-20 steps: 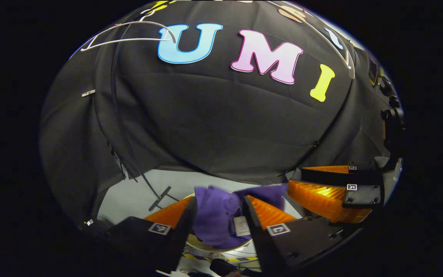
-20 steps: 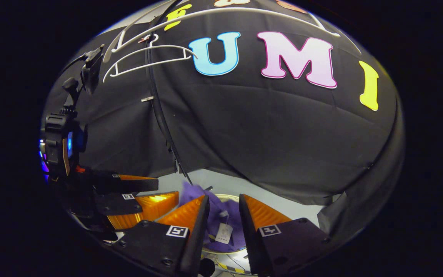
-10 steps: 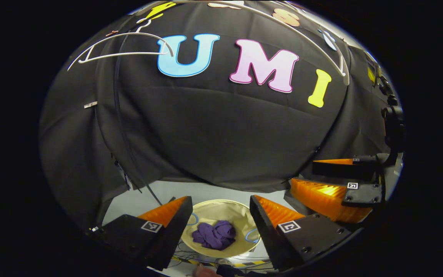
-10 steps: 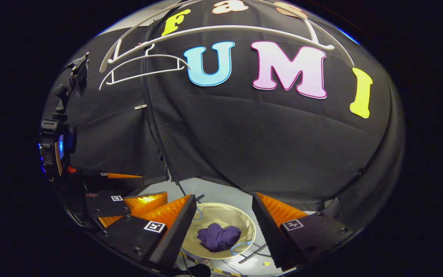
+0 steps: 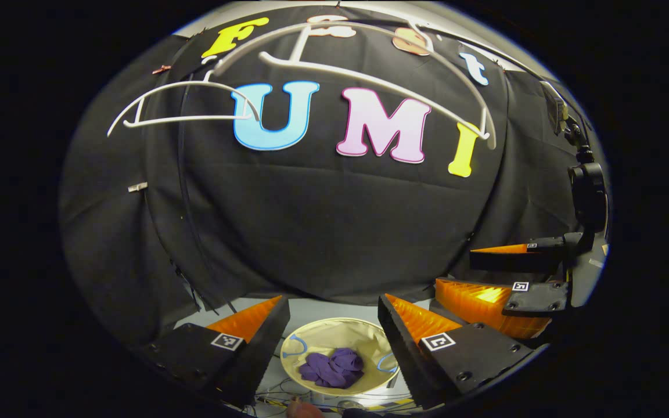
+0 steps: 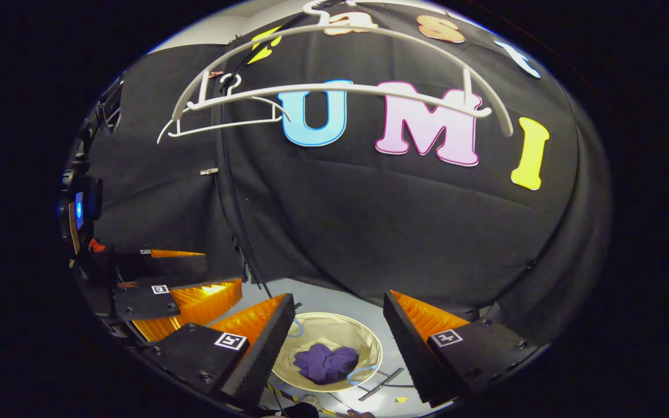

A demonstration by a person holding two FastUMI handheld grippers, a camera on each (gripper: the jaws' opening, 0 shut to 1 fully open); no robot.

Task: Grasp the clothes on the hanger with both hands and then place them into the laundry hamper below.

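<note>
Left gripper (image 5: 334, 325) and right gripper (image 6: 337, 322) hover side by side (fingers (image 5: 265, 322) spread, empty).

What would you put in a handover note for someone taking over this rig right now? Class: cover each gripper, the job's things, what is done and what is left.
Left gripper: open, holding nothing, above the hamper.
Right gripper: open, holding nothing, beside the left one.
Purple clothes: bunched in the laundry hamper on the floor.
White hangers: bare, hanging up by the wall.
Done: clothes are in the hamper.
Left: nothing obvious; probably just draw both grippers clear.
</note>
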